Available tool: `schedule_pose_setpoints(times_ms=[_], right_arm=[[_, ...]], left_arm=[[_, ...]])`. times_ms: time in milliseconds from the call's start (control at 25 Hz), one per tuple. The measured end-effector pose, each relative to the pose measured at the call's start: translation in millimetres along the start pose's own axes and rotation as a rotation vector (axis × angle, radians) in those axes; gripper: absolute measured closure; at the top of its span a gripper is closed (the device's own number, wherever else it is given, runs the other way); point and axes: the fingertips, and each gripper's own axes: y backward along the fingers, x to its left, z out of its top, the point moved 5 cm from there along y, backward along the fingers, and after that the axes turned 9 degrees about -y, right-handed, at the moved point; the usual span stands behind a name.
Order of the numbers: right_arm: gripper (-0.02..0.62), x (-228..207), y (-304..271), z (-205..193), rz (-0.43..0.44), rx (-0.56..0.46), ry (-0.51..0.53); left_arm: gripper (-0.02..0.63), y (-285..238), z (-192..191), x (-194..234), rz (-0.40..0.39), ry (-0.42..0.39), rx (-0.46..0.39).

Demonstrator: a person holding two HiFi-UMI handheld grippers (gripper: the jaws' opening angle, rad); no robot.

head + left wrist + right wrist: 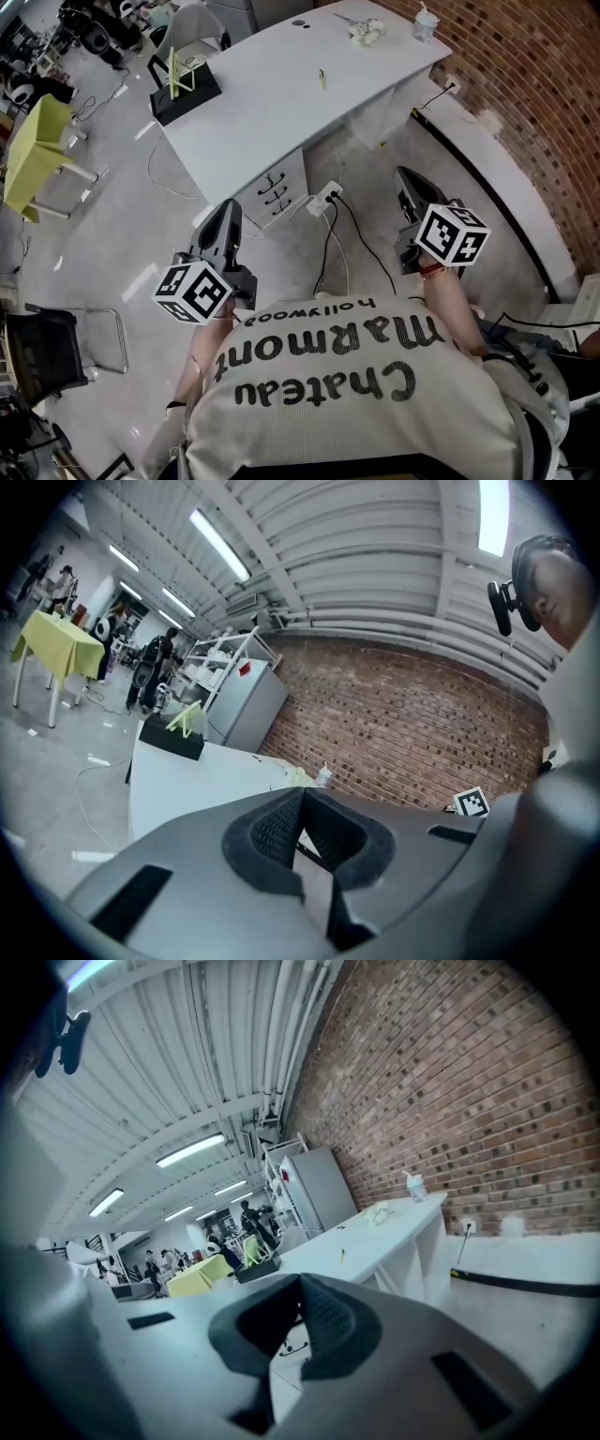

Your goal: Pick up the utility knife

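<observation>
Currently, in the head view, I hold both tools out over the floor, short of the white desk [281, 103]. The left gripper [228, 210] and the right gripper [405, 176] are well apart from each other, both pointing toward the desk, and neither touches anything. A slim yellow item, which I take for the utility knife [322, 79], lies on the desktop near its middle, well clear of both tools. A black box [185, 92] with a yellow-green piece on top sits at the desk's left end. A crumpled white wad [366, 31] and a clear cup [425, 25] stand at the far right end, by the brick wall [534, 94]. A power strip [324, 199] lies on the floor just beside the drawer unit [275, 192]. In the left gripper view, the jaws are closed tip to tip with nothing between them. Beyond them I see the desk [206, 775], the black box [172, 736] and the cup [324, 776]; I cannot make out the knife for certain from this side. In the right gripper view, the jaws are likewise pressed together and empty. Past them the desk [384, 1227] runs along the brick wall [469, 1082], with the utility knife [342, 1255] showing as a small yellow sliver on its top, nearer than the wad [378, 1211] and the cup [415, 1186].
</observation>
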Motion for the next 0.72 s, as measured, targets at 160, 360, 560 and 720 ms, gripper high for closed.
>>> schedule_pose_setpoints(times_ms=[160,360,560,720], right_arm=[[0.592,-20.7,-15.9,-13.1,-0.011,0.032,-0.041],[0.592,-44.2,-42.6,-19.1,-0.021,0.069,-0.046],[0.592,-69.3,-81.4,-16.4,-0.038,0.101,-0.063],[0.592,-84.3,-123.9,4.7,-0.043,0.102,-0.094]], left_arm=[[0.604,-23.2,-18.1,6.6,0.009,0.035,0.066],[0.604,-68.3,-30.2,14.0,-0.009,0.04,0.111],[0.604,-124.6,-37.6,24.5,-0.039,0.048,0.146],[0.604,-179.1,-26.7,41.6,-0.053,0.061,0.152]])
